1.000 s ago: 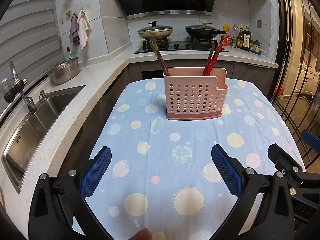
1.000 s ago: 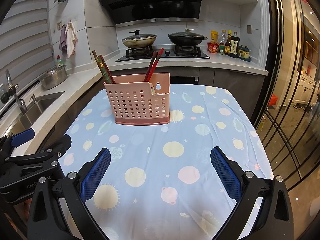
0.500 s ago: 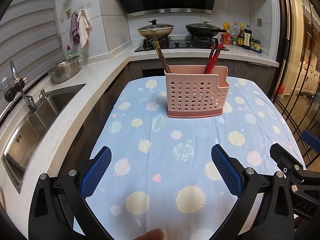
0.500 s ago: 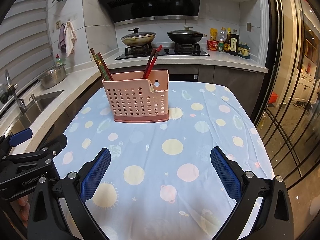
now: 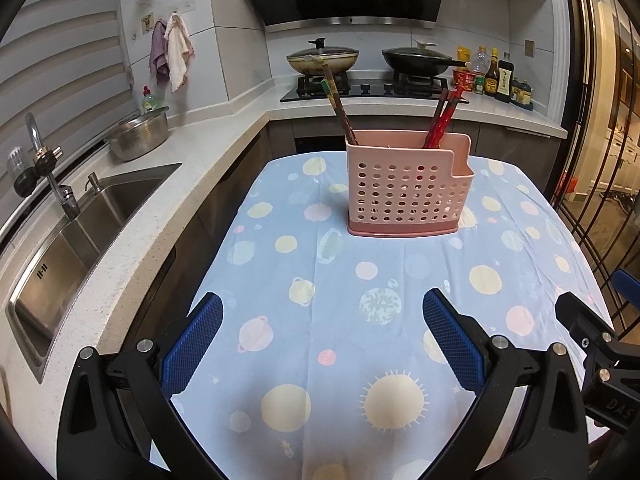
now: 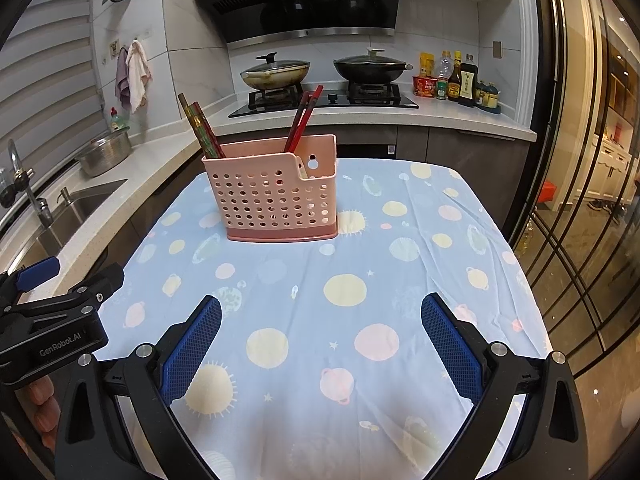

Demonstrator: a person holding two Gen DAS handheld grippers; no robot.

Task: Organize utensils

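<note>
Pink plastic basket [image 5: 408, 188] stands mid-desk on the planet-print cloth [image 5: 360, 280], brown chopsticks [image 5: 339, 106] at its left end, red chopsticks [image 5: 440, 118] at its right. Left claw [image 5: 322, 342] and right claw [image 6: 320, 340] both gape wide, holding nothing, well short of the basket.

The tablecloth [image 5: 304, 240] was pale blue, printed with yellow suns, pink and cream discs, ringed planets and small stars. On it the utensil holder [image 5: 406, 190] was salmon pink, its walls pierced with rows of round holes, its base a darker pink. The chopsticks at its left [image 5: 338, 106] were dark brown with a green-and-gold patterned top; those at its right [image 5: 442, 118] were red. Both the left gripper [image 5: 322, 344] and the right gripper [image 6: 320, 344] were black with blue, fine-gridded pads [image 6: 192, 350]
</note>
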